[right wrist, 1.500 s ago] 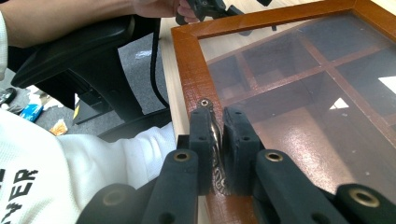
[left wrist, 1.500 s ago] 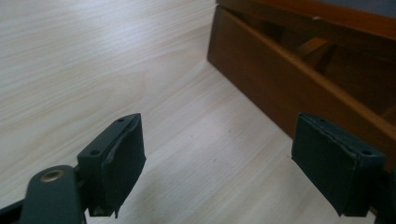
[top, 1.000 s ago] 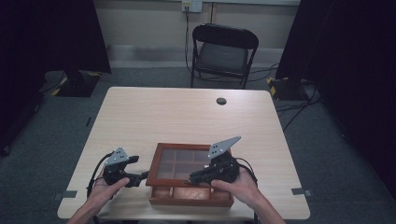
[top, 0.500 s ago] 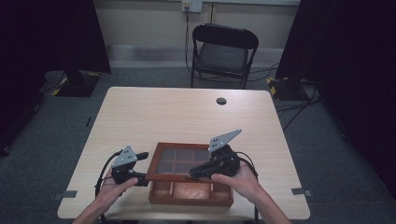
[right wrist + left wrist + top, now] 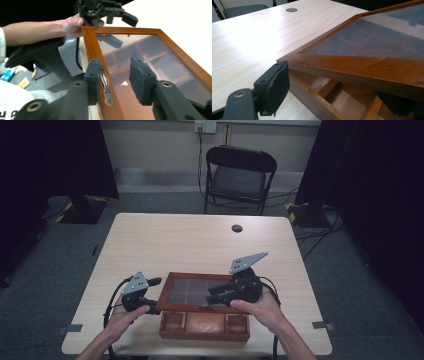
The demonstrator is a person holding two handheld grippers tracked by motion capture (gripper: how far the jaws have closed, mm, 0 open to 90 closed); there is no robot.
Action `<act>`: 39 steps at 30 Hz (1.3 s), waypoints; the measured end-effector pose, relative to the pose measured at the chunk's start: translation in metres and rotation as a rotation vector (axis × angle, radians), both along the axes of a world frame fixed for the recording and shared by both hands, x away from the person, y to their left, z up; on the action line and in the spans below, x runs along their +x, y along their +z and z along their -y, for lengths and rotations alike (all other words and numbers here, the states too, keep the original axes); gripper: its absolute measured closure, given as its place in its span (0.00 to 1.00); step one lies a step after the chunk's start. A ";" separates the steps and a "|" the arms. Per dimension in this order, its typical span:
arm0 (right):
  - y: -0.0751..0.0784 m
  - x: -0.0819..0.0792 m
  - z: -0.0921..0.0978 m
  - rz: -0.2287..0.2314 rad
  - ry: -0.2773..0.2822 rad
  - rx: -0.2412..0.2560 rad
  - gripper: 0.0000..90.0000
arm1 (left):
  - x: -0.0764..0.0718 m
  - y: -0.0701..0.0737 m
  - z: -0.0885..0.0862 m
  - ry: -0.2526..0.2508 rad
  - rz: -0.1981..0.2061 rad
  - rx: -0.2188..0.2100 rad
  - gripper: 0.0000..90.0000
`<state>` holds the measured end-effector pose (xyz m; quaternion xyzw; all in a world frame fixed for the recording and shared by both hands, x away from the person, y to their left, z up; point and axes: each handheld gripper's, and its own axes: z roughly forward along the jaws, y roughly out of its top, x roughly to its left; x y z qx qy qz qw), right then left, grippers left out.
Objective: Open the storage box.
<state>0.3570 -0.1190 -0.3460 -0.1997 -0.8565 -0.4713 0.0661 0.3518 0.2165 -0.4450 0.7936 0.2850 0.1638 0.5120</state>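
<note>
Left gripper (image 5: pixel 152 295) has moved in to the box (image 5: pixel 205 320) corner, jaws spread around the glass lid (image 5: pixel 197 290) frame to steady it, while right gripper (image 5: pixel 113 80), jaws spread, straddles the front edge by the metal clasp (image 5: pixel 106 86) to lift; box sits near the front edge of a pale wood table (image 5: pixel 190 240), folding chair (image 5: pixel 237 172) behind, dark curtains.

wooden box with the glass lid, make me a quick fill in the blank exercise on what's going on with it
1. The wooden box has a lid with a ____ pane.
2. The lid is partly ____.
3. The right gripper has its fingers astride the lid's front edge, by a small metal ____.
4. Behind the table stands a black folding ____.

Missing words: glass; raised; handle; chair
</note>
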 end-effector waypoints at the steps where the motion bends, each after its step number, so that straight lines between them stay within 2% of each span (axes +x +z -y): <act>1: 0.000 -0.001 0.002 0.003 -0.009 0.000 0.65 | 0.000 0.001 0.000 0.001 0.002 -0.010 0.20; 8: -0.002 -0.007 0.025 0.023 -0.081 0.001 0.47 | 0.000 0.008 0.004 -0.018 0.019 -0.046 0.20; 9: -0.003 -0.009 0.034 0.031 -0.102 0.009 0.44 | 0.000 0.009 0.004 -0.016 0.019 -0.044 0.20; 11: -0.004 -0.010 0.038 0.034 -0.111 0.017 0.42 | 0.000 0.010 0.004 -0.017 0.021 -0.048 0.20; 12: -0.005 -0.011 0.042 0.040 -0.125 0.021 0.38 | 0.001 0.011 0.005 -0.020 0.019 -0.051 0.20; 15: -0.008 -0.014 0.052 0.042 -0.145 0.041 0.33 | 0.003 0.014 0.005 -0.014 0.020 -0.057 0.20; 19: -0.012 -0.016 0.058 0.054 -0.160 0.047 0.29 | 0.007 0.017 0.006 -0.017 0.001 -0.069 0.19; 24: -0.018 -0.018 0.059 0.068 -0.168 0.029 0.28 | 0.009 0.018 0.007 -0.016 -0.031 -0.086 0.20; 26: -0.020 -0.017 0.060 0.074 -0.167 0.025 0.27 | 0.009 0.019 0.008 -0.016 -0.023 -0.075 0.20; 30: -0.023 -0.016 0.062 0.079 -0.190 0.005 0.28 | 0.011 0.019 0.008 -0.015 -0.030 -0.085 0.19; 39: -0.026 -0.013 0.063 0.105 -0.187 -0.002 0.28 | 0.012 0.019 0.009 -0.019 -0.039 -0.097 0.20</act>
